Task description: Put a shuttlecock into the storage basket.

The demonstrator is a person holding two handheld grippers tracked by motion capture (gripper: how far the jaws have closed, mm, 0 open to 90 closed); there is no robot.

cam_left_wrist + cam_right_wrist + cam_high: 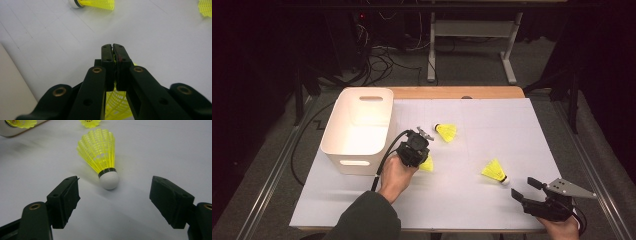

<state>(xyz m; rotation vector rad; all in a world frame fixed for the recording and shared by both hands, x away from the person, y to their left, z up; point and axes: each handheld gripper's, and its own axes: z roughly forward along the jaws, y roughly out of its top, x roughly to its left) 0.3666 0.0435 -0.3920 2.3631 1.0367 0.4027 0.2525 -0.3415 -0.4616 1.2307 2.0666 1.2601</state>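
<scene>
Three yellow shuttlecocks are on the white table cover. My left gripper is beside the white bin and is shut on the mesh skirt of one shuttlecock, which hangs below the closed jaws. A second shuttlecock lies farther back, past the left gripper. The third shuttlecock lies on its side at the right, with its white cork toward my right gripper. That gripper is open near the front right corner, and the cork sits just beyond its jaws.
A white bin with handle slots stands at the table's left side. The table cover ends at a wooden edge at the back. Cables and a desk frame stand on the floor beyond.
</scene>
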